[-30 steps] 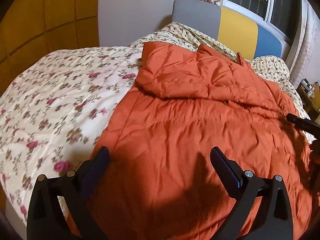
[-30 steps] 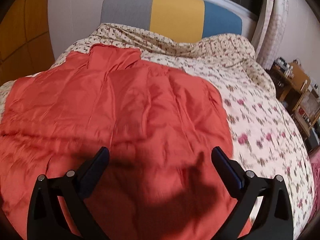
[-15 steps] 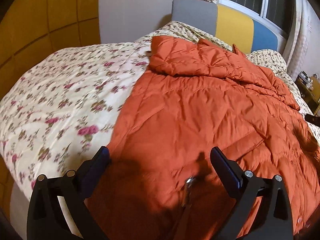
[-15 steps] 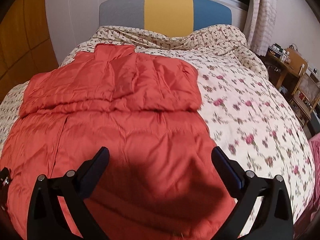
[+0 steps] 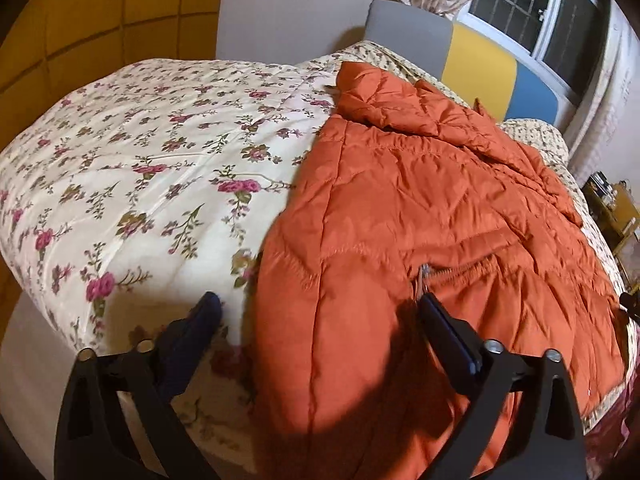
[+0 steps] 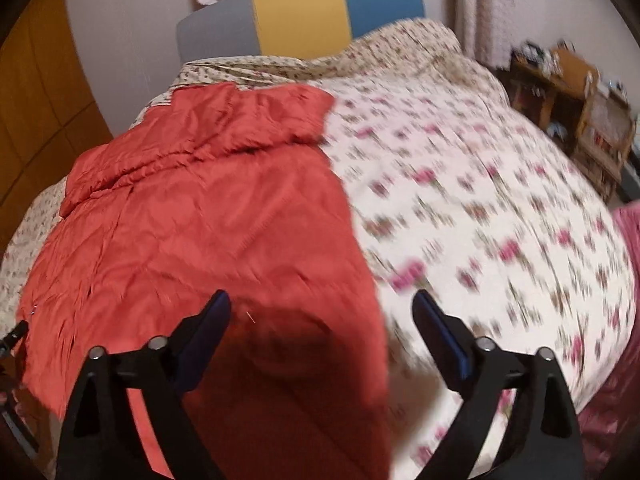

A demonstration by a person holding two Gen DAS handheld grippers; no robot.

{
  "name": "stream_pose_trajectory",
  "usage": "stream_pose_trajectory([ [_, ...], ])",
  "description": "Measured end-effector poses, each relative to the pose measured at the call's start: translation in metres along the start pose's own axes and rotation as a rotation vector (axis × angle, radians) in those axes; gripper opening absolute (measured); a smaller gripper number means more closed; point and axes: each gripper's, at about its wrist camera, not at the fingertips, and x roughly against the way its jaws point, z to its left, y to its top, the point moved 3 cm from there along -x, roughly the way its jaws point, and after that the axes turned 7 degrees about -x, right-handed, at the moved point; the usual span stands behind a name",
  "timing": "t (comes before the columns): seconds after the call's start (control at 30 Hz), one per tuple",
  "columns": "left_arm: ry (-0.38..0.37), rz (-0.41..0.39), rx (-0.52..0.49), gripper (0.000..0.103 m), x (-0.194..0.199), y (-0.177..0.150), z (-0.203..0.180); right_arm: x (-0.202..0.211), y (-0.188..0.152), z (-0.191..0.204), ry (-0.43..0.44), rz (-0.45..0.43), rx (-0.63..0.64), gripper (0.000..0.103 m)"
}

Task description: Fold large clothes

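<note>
A large orange quilted jacket (image 5: 420,216) lies spread on a bed, its top part folded down near the headboard. In the left wrist view my left gripper (image 5: 316,312) straddles the jacket's near left edge, jaws wide and closing, pads clear of the fabric; a metal zipper pull (image 5: 422,280) sits by its right finger. In the right wrist view the same jacket (image 6: 208,216) fills the left half. My right gripper (image 6: 320,312) hovers over the jacket's near right edge, jaws wide and closing, nothing pinched.
The bed's floral quilt (image 5: 152,184) spreads left of the jacket and, in the right wrist view, the quilt (image 6: 480,208) spreads right of it. A grey, yellow and blue headboard (image 6: 300,28) stands behind. Wooden shelves (image 6: 568,108) stand at far right.
Both grippers pulled back toward the bed's near edge and apart, left one leftward, right one rightward. Each now frames a side edge of the jacket, and their jaws have narrowed slightly.
</note>
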Motion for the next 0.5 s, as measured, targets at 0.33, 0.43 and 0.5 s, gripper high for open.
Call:
stream_pose_trajectory([
  [0.33, -0.100, -0.012, -0.047, 0.074, 0.018, -0.028, -0.005, 0.006, -0.044, -0.033, 0.195, 0.127, -0.157, 0.070],
  [0.43, -0.123, -0.006, -0.076, 0.083, 0.018, -0.036, -0.012, 0.009, -0.048, -0.025, 0.226, 0.119, -0.141, 0.050],
  [0.5, -0.129, 0.010, -0.088, 0.085, 0.017, -0.039, -0.018, 0.009, -0.050, -0.018, 0.228, 0.115, -0.125, 0.039],
])
